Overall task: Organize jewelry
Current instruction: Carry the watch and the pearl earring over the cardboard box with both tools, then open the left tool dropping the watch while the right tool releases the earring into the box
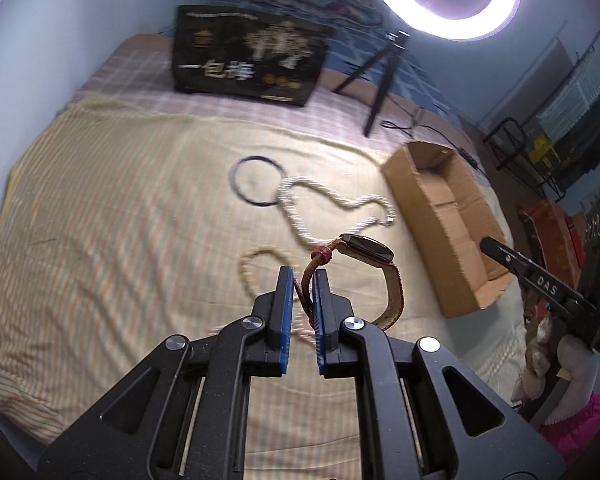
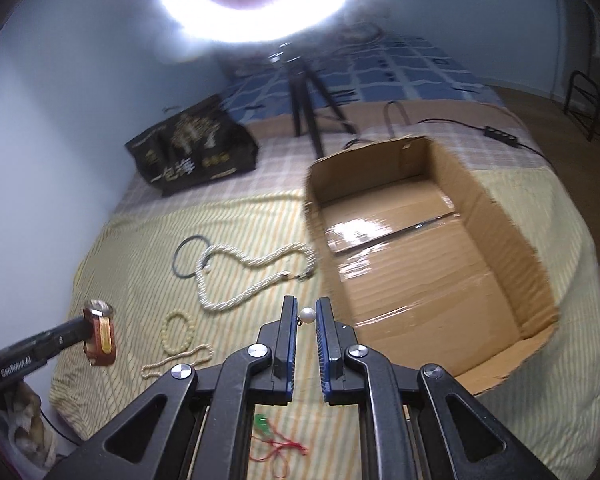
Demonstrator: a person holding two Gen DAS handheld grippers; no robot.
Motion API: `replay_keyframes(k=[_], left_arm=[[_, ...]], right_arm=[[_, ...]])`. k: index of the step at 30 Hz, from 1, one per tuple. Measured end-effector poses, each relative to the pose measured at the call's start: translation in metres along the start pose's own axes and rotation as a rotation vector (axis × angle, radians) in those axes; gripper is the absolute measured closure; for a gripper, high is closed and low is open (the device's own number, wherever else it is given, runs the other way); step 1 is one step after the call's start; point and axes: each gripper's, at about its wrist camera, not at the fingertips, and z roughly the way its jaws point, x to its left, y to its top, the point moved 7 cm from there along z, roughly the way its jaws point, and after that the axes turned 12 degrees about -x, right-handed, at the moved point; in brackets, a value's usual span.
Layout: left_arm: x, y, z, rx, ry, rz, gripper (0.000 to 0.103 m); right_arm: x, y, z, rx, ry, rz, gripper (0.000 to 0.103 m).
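Note:
My left gripper [image 1: 302,280] is shut on the strap of a brown-strapped watch [image 1: 367,249], which hangs lifted above the striped bed cover. My right gripper [image 2: 306,314] is shut on a small white pearl piece [image 2: 307,315], just left of the open cardboard box [image 2: 500,216]. The watch [image 2: 99,332] also shows at the left of the right wrist view, with the left gripper [image 2: 80,327] on it. On the cover lie a thick white rope necklace [image 2: 256,264], a dark bangle [image 2: 179,254], a cream bead bracelet [image 2: 165,332] and a thin bead chain [image 2: 180,360].
A red cord with a green charm [image 2: 270,438] lies under the right gripper. A black printed bag [image 2: 192,152], a tripod [image 2: 306,96] with a ring light [image 2: 260,20] and a power strip [image 2: 502,134] stand behind. The wall is at the left, and the bed edge runs right of the box [image 1: 440,216].

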Motion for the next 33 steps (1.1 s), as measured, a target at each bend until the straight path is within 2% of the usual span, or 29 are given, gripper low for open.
replay_keyframes(k=[9, 18, 33], left_arm=[[-0.066, 0.004, 0.023, -0.003, -0.067, 0.03, 0.096], [-0.119, 0.008, 0.054, -0.002, -0.117, 0.029, 0.096], [-0.168, 0.01, 0.095, 0.01, -0.163, 0.043, 0.096]], right_arm=[[-0.046, 0.014, -0.009, -0.025, -0.057, 0.028, 0.096], [-0.081, 0.01, -0.011, -0.014, -0.081, 0.05, 0.096], [-0.119, -0.002, -0.015, -0.001, -0.098, 0.081, 0.096]])
